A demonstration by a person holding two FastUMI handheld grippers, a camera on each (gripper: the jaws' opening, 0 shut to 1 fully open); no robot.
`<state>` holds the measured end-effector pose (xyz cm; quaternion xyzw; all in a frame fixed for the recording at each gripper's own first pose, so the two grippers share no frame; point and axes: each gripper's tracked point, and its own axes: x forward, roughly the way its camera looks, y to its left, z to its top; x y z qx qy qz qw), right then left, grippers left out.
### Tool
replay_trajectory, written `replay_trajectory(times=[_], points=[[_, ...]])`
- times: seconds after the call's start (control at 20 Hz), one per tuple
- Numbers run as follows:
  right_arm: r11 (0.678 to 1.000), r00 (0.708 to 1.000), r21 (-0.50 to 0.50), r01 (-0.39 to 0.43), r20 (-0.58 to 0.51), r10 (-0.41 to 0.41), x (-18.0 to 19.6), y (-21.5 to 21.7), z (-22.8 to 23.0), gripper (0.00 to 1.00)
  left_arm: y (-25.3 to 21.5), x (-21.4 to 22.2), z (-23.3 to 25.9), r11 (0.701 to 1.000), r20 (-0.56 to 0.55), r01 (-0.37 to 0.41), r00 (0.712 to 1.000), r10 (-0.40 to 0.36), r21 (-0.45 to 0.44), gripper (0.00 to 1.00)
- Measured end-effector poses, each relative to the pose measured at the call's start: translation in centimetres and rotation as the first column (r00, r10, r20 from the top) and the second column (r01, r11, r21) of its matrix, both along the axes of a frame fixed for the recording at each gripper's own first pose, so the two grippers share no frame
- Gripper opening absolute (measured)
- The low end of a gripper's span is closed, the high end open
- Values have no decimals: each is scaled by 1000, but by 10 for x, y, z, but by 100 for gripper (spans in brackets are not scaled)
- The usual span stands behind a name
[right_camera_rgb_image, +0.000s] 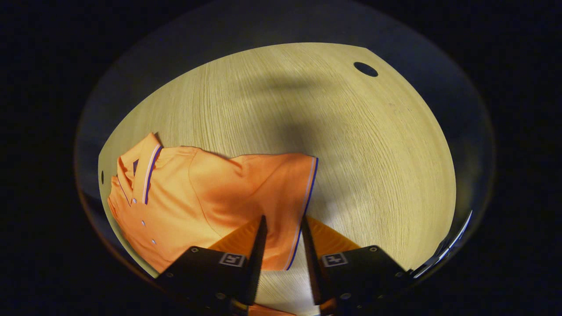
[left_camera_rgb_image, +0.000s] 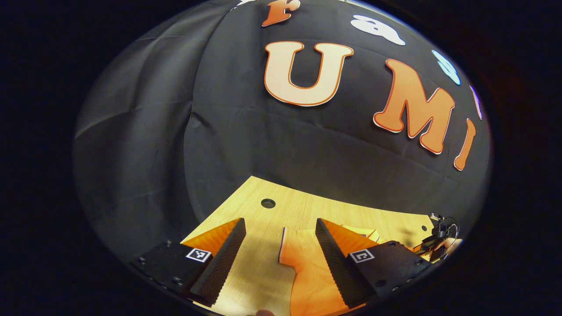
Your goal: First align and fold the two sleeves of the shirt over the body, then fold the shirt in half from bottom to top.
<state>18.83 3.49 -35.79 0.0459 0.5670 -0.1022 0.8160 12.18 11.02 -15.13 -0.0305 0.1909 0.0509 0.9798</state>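
Two grippers, one garment. We list an orange short-sleeved polo shirt with blue-and-white trim [right_camera_rgb_image: 197,197] lying flat on a pale wood-grain table [right_camera_rgb_image: 351,153]. In the right gripper view it fills the lower left of the frame, collar and button placket at far left, one trimmed sleeve hem running down toward bottom centre. The right gripper [right_camera_rgb_image: 282,226] stands at bottom centre, fingers a narrow gap apart, straddling that sleeve hem; we cannot tell whether they touch the cloth. The left gripper [left_camera_rgb_image: 281,228] sits at the bottom of the left gripper view, fingers set wide apart, a sleeve of the shirt [left_camera_rgb_image: 307,263] on the table [left_camera_rgb_image: 307,206] between them. We find no legible brand or label on the shirt; both grippers carry small square black-and-white marker tags. A round hole [left_camera_rgb_image: 268,203] marks the table's far edge.
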Motion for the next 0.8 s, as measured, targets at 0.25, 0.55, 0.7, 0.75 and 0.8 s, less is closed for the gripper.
replay_trajectory(times=[0.25,0.55,0.7,0.75,0.8], points=[[997,997,58,48,62,-52,9,1,-3,8,5,-2,5,1000,7,8,1000,-8,21,98],[1000,991,5,14,134,-14,9,10,28,1,14,-10,17,999,31,25,999,-26,35,98],[999,982,-31,-32,186,38,13,22,56,1,22,-15,19,999,35,24,999,-25,22,98],[998,977,-43,-51,205,59,15,28,66,0,24,-17,20,1000,36,24,999,-24,15,98],[996,972,-57,-71,221,82,14,33,77,0,26,-19,20,1000,38,24,999,-25,9,98]])
